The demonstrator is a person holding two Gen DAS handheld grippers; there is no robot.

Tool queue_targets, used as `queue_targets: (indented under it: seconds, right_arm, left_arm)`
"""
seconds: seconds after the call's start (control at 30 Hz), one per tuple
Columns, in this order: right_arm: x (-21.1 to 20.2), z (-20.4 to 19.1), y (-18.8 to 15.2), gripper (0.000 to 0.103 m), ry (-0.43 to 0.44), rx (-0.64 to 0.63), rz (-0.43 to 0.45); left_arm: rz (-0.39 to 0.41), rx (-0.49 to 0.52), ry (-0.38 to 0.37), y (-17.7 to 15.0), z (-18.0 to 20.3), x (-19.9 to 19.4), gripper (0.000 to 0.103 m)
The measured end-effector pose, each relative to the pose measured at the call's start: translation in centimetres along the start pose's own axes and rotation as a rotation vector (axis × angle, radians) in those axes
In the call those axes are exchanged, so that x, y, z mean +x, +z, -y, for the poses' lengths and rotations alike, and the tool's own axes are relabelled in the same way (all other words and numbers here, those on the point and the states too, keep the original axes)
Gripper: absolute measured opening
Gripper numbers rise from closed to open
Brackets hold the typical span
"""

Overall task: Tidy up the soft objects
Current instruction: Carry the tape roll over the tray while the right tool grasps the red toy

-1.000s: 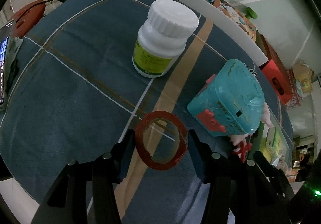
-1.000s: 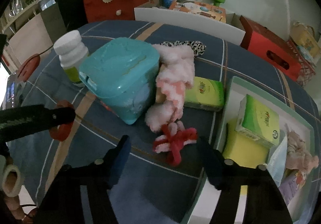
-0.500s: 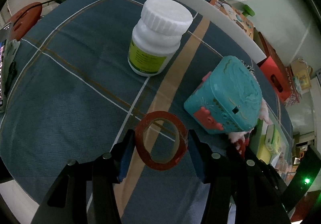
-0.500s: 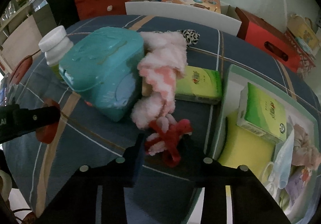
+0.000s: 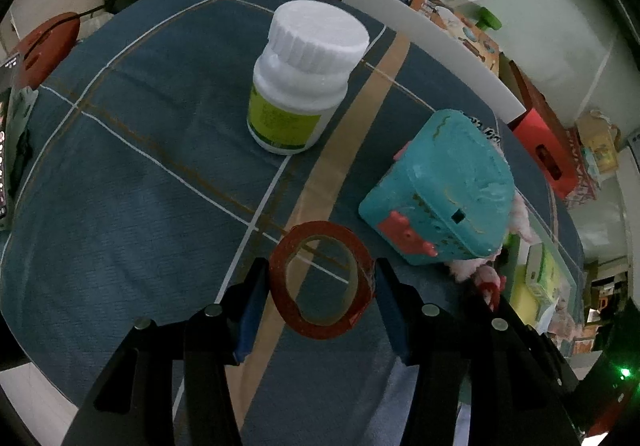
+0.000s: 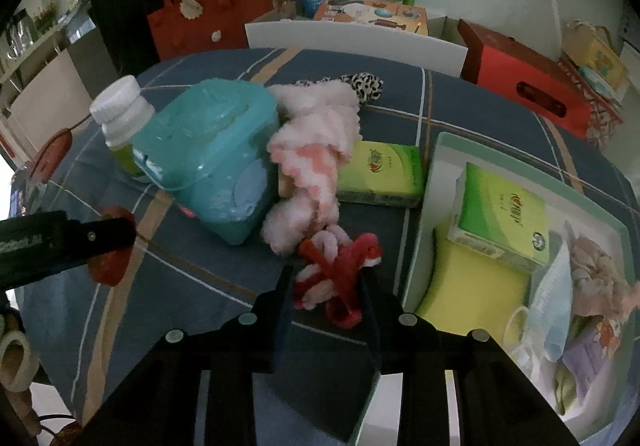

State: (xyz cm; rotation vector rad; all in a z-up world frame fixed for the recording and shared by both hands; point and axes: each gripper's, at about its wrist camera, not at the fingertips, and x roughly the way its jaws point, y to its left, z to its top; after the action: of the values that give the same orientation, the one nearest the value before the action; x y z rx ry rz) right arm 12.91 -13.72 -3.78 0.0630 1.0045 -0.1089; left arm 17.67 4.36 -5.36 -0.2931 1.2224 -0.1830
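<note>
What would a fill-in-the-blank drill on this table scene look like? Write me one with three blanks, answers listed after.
1. The left gripper holds a red ring of ____.
2. The right gripper, whose jaws have just been closing, pinches the red and ____ fuzzy rope toy.
3. The white pill bottle stands upright on the ____ plaid tablecloth.

Missing words: tape; pink; blue

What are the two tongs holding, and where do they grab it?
The left tongs clamp a red tape roll by its flat sides. The right tongs, which have just been closing, pinch the red-and-white fuzzy knotted end of the pink plush toy.
</note>
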Motion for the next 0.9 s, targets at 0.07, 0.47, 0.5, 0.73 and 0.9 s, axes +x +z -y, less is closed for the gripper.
queue_targets:
  seconds: [0.07,0.47,0.5,0.73,0.9]
  right_arm:
    - [-0.4,0.0,-0.1,0.033,0.004,0.006,0.008]
    - [-3.2,0.1,-1.0,0.033,0.030,0.042,0.051]
    - [-3.4,0.2,-1.0,0.033,0.030,0.044,0.053]
    - [-4.3,0.8,-1.7,0.033,0.044,0.085,0.058]
    - [-4.5,1.5,-2.5,0.033,0.053,0.135,0.050]
  left_arm:
    - [0.003,0.002,-0.003,0.0,0.1,-0.1,0.054]
    - [0.044,0.027,0.010,0.0,0.8,-1.3,0.054]
    - [0.047,0.031,0.012,0.0,0.9,-1.4,0.054]
    - [0.086,0.055,0.022,0.0,1.5,-2.4,0.054]
    - [0.106,0.066,0.020,-0.2,1.7,-3.0,0.054]
